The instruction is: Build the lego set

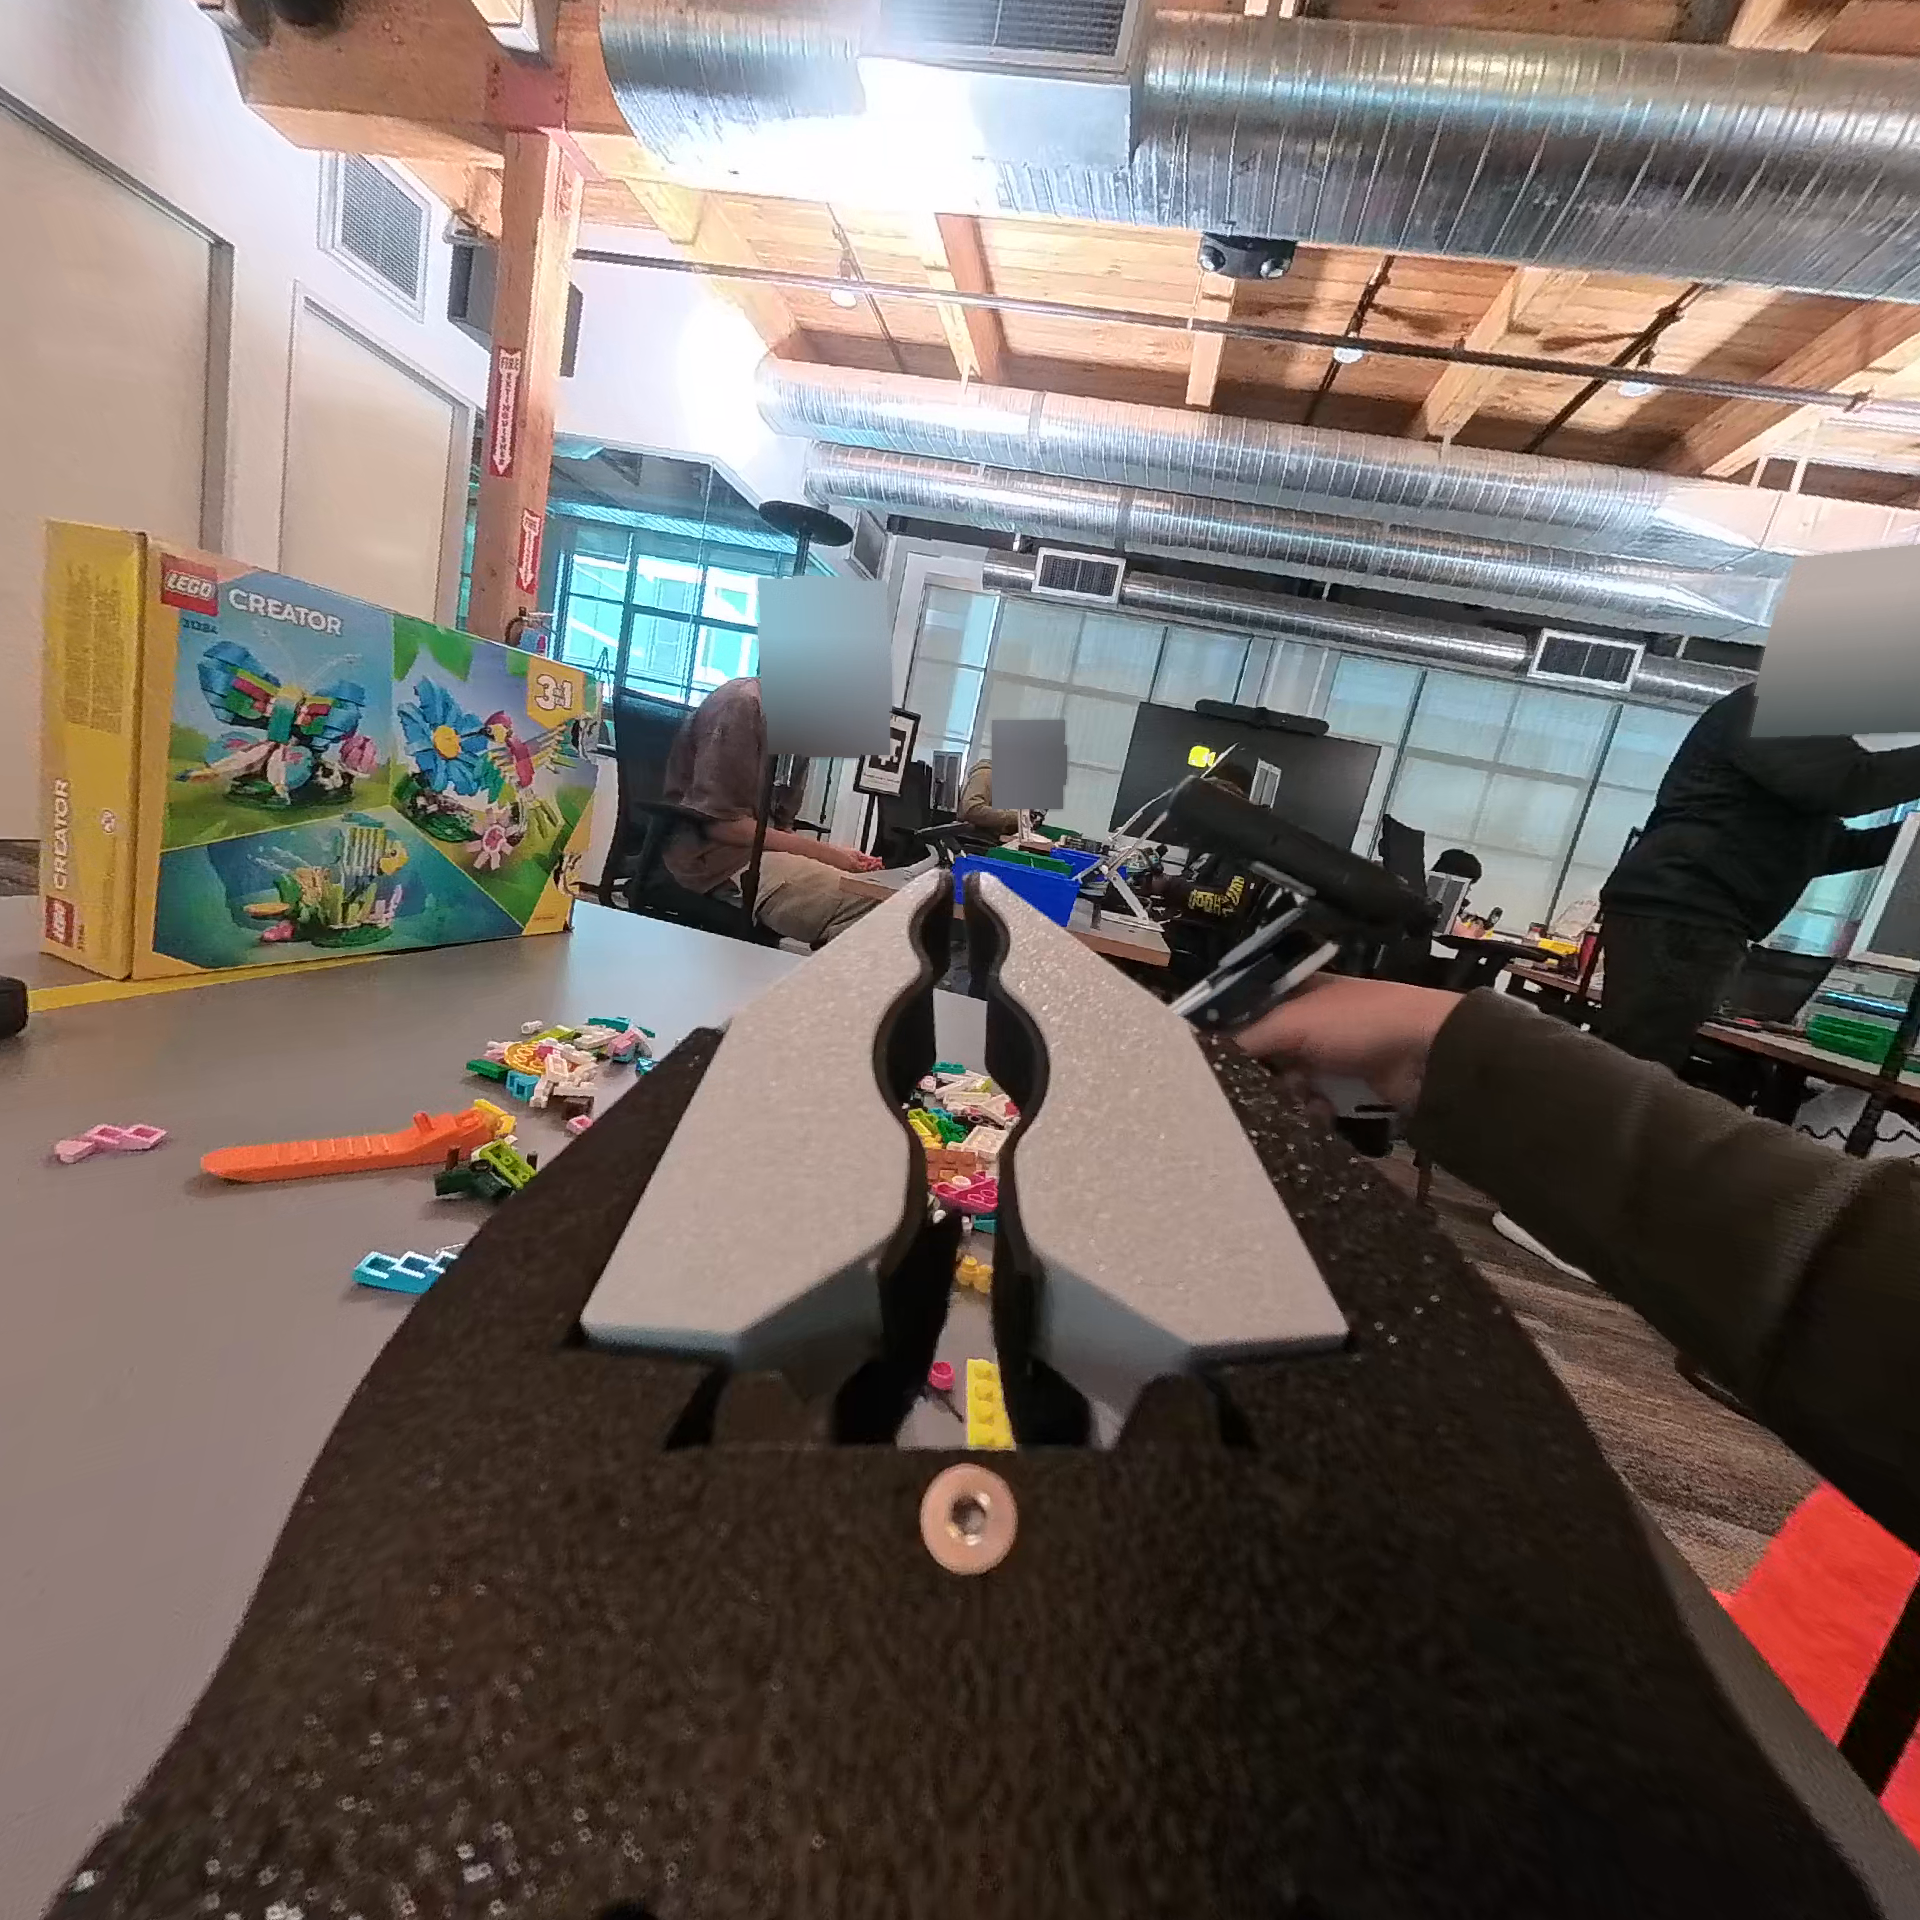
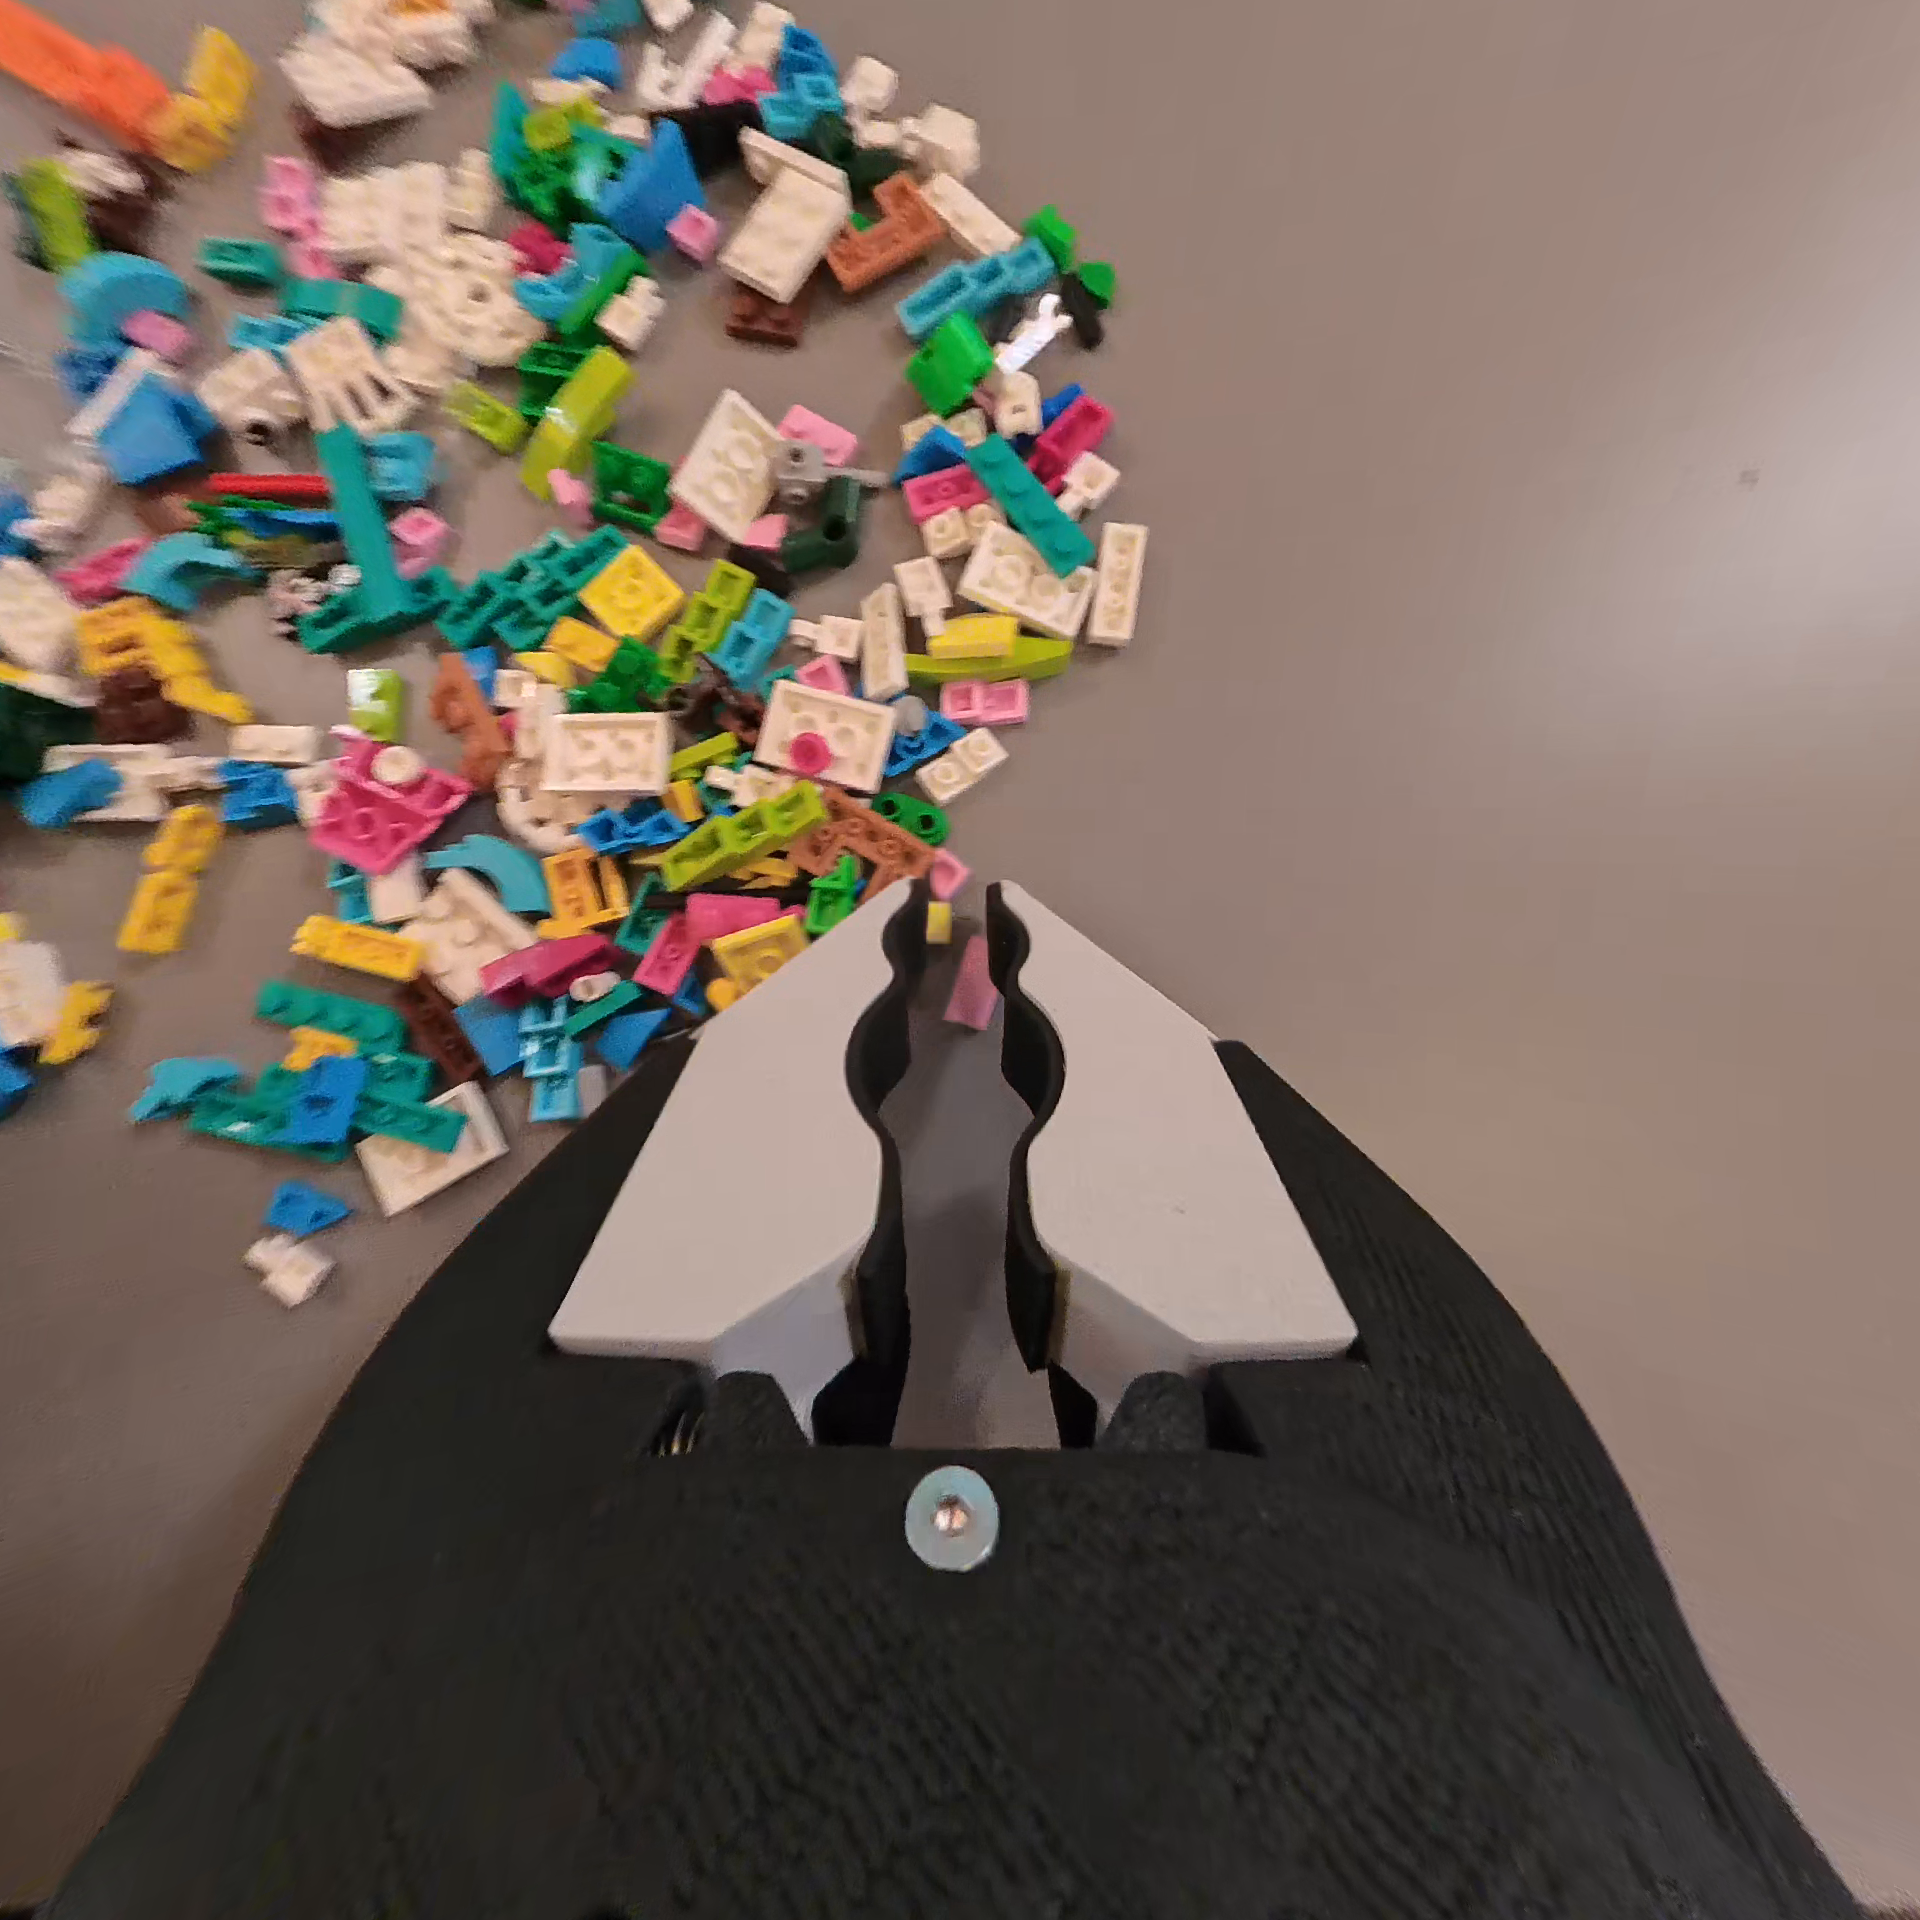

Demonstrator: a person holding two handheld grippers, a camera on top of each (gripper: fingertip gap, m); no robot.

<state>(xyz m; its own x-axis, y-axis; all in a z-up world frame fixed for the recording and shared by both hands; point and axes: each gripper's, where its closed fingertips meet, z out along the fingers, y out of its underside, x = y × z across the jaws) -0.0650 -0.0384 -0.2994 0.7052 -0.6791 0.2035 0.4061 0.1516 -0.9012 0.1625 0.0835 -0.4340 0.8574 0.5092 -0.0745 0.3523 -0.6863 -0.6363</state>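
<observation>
Grey tabletop (image 2: pixel 1507 520) is strewn with a heap of small multicoloured plastic bricks (image 2: pixel 582 582). At its near edge the right gripper (image 2: pixel 956 899) is held slightly spread, nothing pinched. The left gripper (image 1: pixel 957 883) is raised, tips almost pressed together, empty.

L gripper (image 1: pixel 958 883) jaws nearly closed, R gripper (image 2: pixel 954 891) jaws slightly apart

The brick pile (image 2: pixel 582 582) runs off the top and left edges, blurred there, and the orange separator (image 2: pixel 73 73) is cropped.
</observation>
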